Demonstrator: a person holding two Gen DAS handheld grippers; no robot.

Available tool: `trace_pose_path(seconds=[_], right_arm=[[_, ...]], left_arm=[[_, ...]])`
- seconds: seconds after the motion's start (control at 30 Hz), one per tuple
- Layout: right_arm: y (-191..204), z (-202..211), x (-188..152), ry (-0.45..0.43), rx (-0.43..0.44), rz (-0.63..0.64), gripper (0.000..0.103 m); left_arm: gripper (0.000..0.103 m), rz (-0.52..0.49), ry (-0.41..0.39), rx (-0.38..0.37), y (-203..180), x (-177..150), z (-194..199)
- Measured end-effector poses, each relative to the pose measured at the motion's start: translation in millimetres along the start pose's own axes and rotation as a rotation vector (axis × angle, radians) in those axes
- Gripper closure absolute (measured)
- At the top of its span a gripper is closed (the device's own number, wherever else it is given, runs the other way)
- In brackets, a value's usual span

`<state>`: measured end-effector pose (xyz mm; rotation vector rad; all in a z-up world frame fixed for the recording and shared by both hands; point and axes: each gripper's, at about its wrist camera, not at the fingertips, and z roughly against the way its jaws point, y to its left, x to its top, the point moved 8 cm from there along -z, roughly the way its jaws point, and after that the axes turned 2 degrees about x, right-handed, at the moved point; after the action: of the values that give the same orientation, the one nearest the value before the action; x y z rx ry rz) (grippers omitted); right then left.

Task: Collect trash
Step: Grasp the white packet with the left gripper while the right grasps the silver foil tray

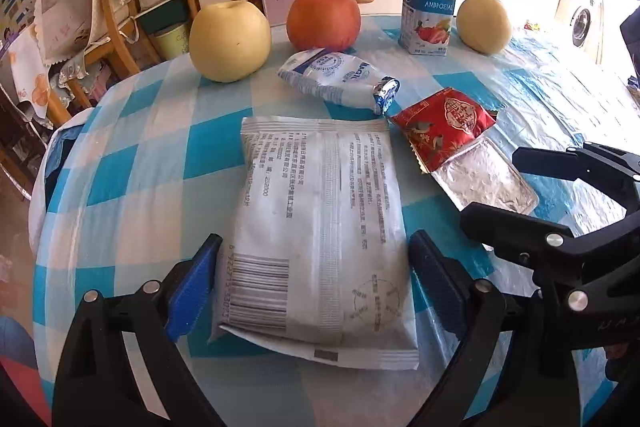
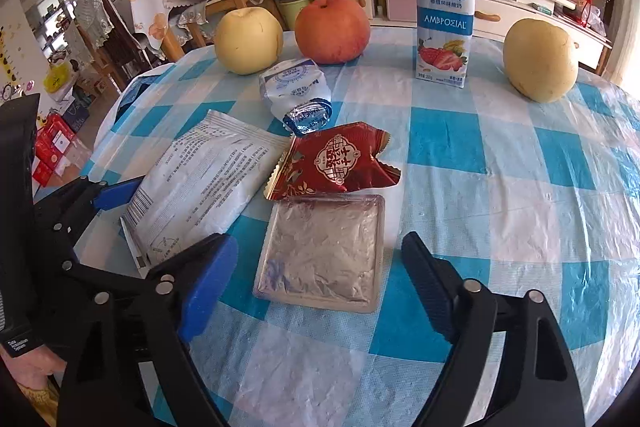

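Yogurt bottle [image 2: 444,11] capped, upright near desk [image 2: 500,187] far edge; left hand-held gripper [image 1: 316,279] spread astride white packet [image 1: 320,227]; right hand-held gripper [image 2: 320,275] spread astride clear tray [image 2: 320,251], pads apart from it

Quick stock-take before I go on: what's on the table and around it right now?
white packet: 1, white, near edge, between left pads
clear tray: 1, silvery, between right pads
red wrapper: 1, red, behind tray
crumpled pouch: 1, white-blue, centre
pears: 2, yellow, back row ends
apple: 1, red, back row
yogurt bottle: 1, white-blue, upright, back row
tablecloth: 1, blue-white check
left gripper: open
right gripper: open
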<state>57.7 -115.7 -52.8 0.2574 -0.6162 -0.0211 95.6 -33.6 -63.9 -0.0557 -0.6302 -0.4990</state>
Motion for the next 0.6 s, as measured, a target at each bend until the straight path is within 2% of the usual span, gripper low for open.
trace_pose_path(seconds=[0.13,0.4,0.6], right_arm=[[-3,0,0,0.001,0.01,-0.021,0.021],[-11,4,0,-0.002,-0.006,-0.035,0.021],[-5,-1,-1,0.001,-0.043,0.014,0.019]], left_arm=[[0.01,0.033,0.0,-0.026,3,1,-3],[0.021,0.085,-0.019,-0.032,8,-1,1],[0.029,0.147,-0.035,-0.012,23,-7,9]])
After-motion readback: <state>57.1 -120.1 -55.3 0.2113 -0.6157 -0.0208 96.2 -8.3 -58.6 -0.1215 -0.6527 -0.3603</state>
